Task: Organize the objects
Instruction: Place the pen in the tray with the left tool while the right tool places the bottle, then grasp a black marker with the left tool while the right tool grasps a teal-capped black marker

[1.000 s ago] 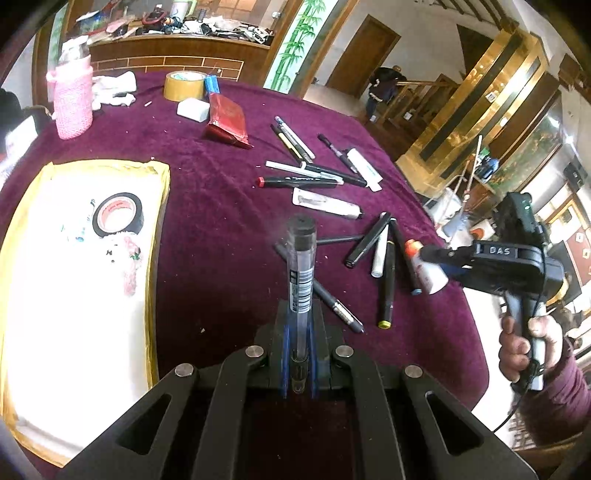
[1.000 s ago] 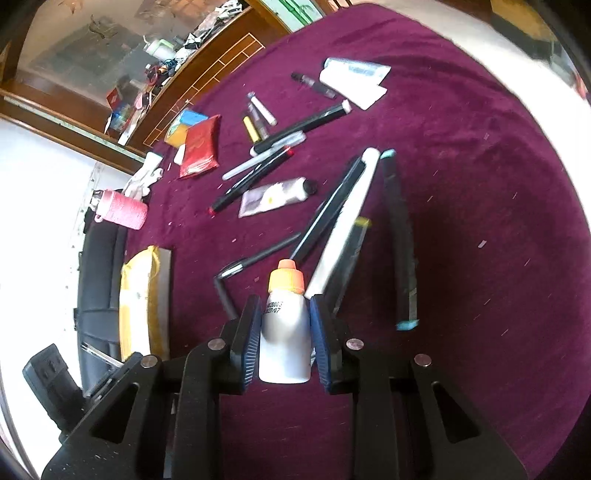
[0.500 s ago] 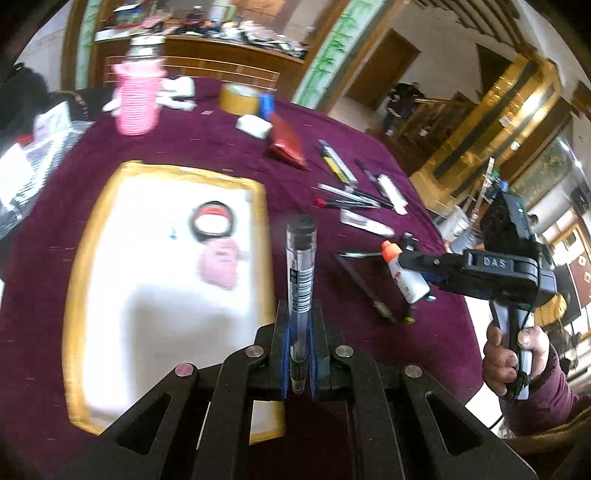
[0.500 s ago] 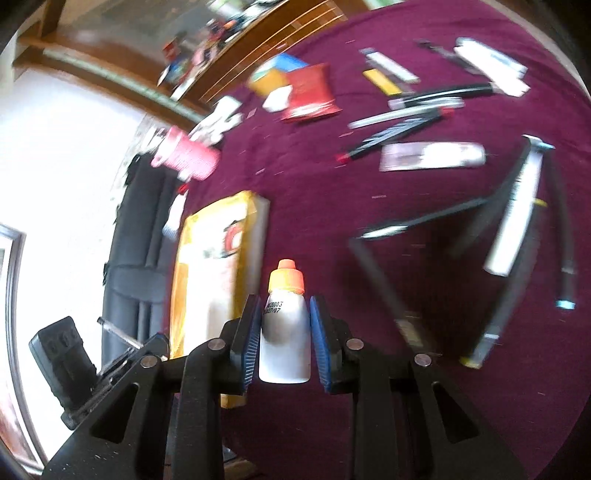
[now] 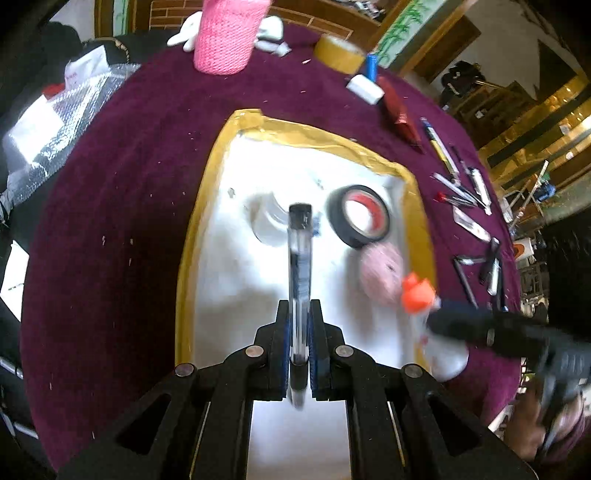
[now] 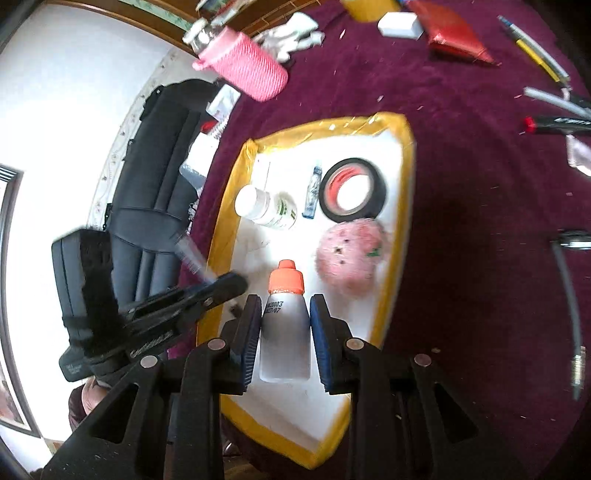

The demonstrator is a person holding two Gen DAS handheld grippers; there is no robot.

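Observation:
My left gripper point(image 5: 300, 332) is shut on a clear pen with a black cap point(image 5: 300, 258) and holds it above the white tray with a yellow rim point(image 5: 207, 206). My right gripper point(image 6: 284, 325) is shut on a small white bottle with an orange cap point(image 6: 284, 332), also above the tray point(image 6: 402, 206). The tray holds a black tape roll point(image 6: 352, 190), a pink ball point(image 6: 351, 254), a white jar point(image 6: 264, 206) and a small blue tube point(image 6: 312, 192). The right gripper shows blurred in the left wrist view point(image 5: 436, 321); the left gripper shows in the right wrist view point(image 6: 229, 284).
Several pens and markers point(image 5: 480, 258) lie on the purple tablecloth right of the tray. A pink knitted bottle cover point(image 5: 225, 33), yellow tape roll point(image 5: 341, 55), white eraser point(image 5: 364, 88) and red packet point(image 5: 400, 110) sit at the far side. A black chair point(image 6: 159, 177) stands beside the table.
Both grippers have swung left from the pile of pens to above the tray, each keeping its object. The two grippers have come closer together.

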